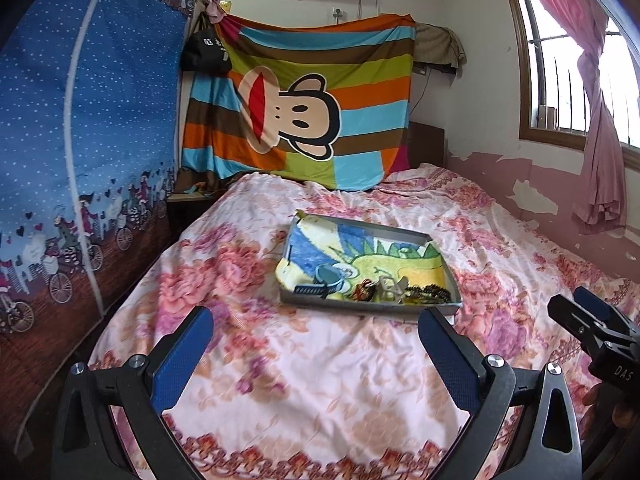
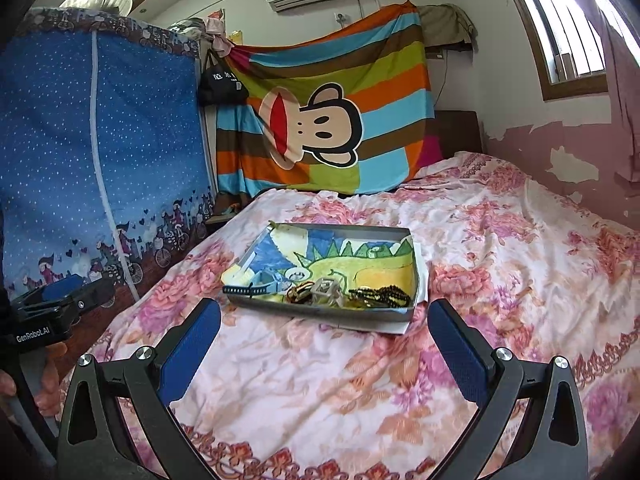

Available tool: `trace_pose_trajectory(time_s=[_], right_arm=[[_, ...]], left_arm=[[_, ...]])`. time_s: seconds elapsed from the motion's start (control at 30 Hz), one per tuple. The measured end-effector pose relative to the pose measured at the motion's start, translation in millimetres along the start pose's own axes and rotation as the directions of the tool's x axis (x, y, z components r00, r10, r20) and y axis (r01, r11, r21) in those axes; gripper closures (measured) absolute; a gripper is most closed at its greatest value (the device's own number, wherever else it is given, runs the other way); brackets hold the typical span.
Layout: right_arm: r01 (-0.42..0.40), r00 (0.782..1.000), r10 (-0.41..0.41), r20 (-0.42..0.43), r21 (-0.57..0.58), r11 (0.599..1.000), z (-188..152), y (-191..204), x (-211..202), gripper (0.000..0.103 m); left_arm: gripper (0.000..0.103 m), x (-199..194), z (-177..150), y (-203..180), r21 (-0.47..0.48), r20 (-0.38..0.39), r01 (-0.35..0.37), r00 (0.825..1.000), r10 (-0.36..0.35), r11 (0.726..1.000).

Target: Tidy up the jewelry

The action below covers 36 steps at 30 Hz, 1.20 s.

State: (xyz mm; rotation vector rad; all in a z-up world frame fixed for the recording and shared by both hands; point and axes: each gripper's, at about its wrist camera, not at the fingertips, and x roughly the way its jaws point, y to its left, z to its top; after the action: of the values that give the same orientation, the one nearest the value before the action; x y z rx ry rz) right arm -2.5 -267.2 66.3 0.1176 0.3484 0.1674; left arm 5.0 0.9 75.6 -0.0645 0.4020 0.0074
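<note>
the shallow grey tray point(image 1: 370, 307) lies on the flowered bed cover point(image 1: 320, 380), its long side across the view, a little turned. the jewelry lies along its near edge: a blue watch point(image 1: 326, 280) at the left, dark beads point(image 2: 380, 296) at the right. the left gripper point(image 1: 316, 344) and the right gripper point(image 2: 324, 340) hover before the tray, both with jaws wide apart and holding nothing.

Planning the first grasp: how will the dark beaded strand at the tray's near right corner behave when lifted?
The dark beaded strand lies in loose loops, so it will probably hang limp and swing. It touches neighbouring trinkets, so it may snag and drag them. Its small round beads could slip between the open right gripper pads.
</note>
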Motion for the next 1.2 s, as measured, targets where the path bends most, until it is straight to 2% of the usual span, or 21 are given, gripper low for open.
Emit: trace_pose_trajectory(time_s=[0.17, 0.5, 1.2], right_arm=[[0.012, 1.0, -0.013, -0.008, -0.011, 1.0, -16.0, 7.0, -8.8, 0.001], [0.036, 0.997, -0.037, -0.071, -0.017, 0.999, -38.6, 6.0, 0.3, 0.001], [0.047, 0.994, -0.048, -0.095, -0.01, 0.999, -45.4, 3.1, 9.0, 0.001]], left_arm=[[0.0, -7.2, -20.5, 6.4, 0.009, 0.0, -0.02, 1.0, 0.02, 1.0], [0.0, -1.3, -48.4, 12.0, 0.003, -0.022, -0.023, 0.999, 0.023, 1.0], [0.0, 3.3, -54.6, 14.5, -0.003, -0.029, -0.022, 0.999, 0.022, 1.0]])
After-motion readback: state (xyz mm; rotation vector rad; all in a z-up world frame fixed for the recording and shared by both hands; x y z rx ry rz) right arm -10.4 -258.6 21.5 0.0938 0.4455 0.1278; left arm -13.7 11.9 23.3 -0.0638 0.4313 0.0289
